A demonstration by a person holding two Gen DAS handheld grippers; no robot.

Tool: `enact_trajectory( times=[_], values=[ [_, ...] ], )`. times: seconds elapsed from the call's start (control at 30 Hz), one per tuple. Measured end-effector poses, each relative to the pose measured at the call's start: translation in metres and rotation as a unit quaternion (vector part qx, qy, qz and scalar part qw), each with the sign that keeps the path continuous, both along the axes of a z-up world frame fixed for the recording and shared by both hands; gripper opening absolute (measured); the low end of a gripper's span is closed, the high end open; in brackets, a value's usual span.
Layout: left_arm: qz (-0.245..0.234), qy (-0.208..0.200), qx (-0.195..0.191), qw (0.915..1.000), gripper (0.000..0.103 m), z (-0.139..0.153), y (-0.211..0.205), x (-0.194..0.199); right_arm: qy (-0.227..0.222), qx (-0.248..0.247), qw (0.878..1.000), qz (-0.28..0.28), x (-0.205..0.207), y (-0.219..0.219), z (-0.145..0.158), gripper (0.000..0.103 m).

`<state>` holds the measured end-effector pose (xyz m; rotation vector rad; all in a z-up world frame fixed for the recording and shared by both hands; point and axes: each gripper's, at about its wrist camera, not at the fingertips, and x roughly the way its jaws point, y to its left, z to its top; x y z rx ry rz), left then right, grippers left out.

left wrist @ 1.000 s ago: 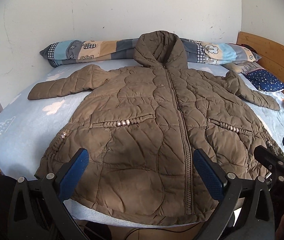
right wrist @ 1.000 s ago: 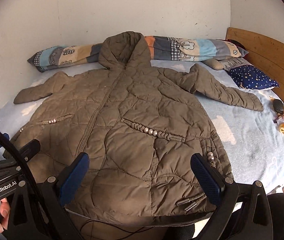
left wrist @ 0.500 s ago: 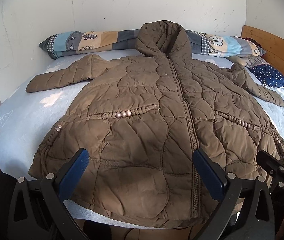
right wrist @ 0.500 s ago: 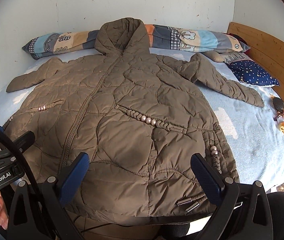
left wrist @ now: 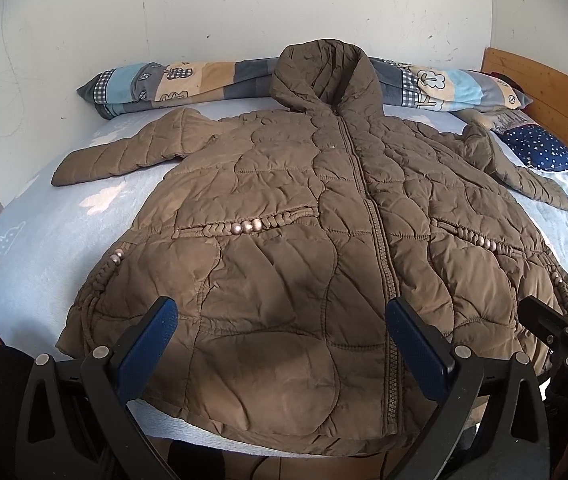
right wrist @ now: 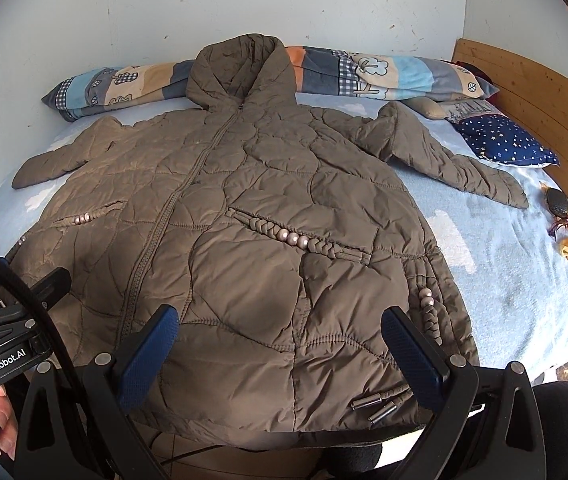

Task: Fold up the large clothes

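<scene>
- The brown quilted coat [left wrist: 284, 248] lies front up and zipped on the bed [left wrist: 43, 248], filling the centre of both views, hood [left wrist: 326, 76] at upper centre against the long patterned pillow [left wrist: 187, 80].
- Compared with a second ago, the coat looms larger and its hem sits lower in the frame: both tools have moved in over the near edge.
- The left tool [left wrist: 279, 344] hangs with fingers spread wide, holding nothing; the right tool [right wrist: 279, 344] likewise gapes empty above the hem.
- Both sleeves lie spread outward, nothing folded yet.
- To my eye, this closing-in means the first grasp is coming, probably at the hem or a side.
- A starry cushion [right wrist: 504, 140] sits at the right by the wooden headboard [right wrist: 532, 80].
</scene>
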<state>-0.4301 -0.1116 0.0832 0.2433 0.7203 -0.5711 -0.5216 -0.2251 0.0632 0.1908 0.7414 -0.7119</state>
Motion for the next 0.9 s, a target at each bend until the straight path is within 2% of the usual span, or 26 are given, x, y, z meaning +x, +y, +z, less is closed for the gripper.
enact_trajectory(
  times=[0.3, 0.5, 0.73, 0.9],
  values=[
    [0.000, -0.012, 0.001, 0.9999, 0.103, 0.005, 0.002, -0.009, -0.004, -0.001, 1.000, 0.001, -0.005, 0.003, 0.005, 0.103],
    [-0.005, -0.029, -0.002, 0.9996, 0.103, 0.019, 0.007, -0.021, -0.021, -0.008, 1.000, -0.002, -0.016, 0.007, 0.016, 0.103],
    [-0.017, -0.050, -0.016, 0.9985, 0.103, 0.051, 0.011, -0.043, -0.043, -0.023, 0.999, -0.005, -0.032, 0.016, 0.033, 0.103],
    [-0.027, -0.078, -0.063, 0.9946, 0.103, 0.097, 0.011, -0.050, -0.073, -0.025, 0.997, -0.011, -0.051, 0.013, 0.061, 0.103]
  ],
)
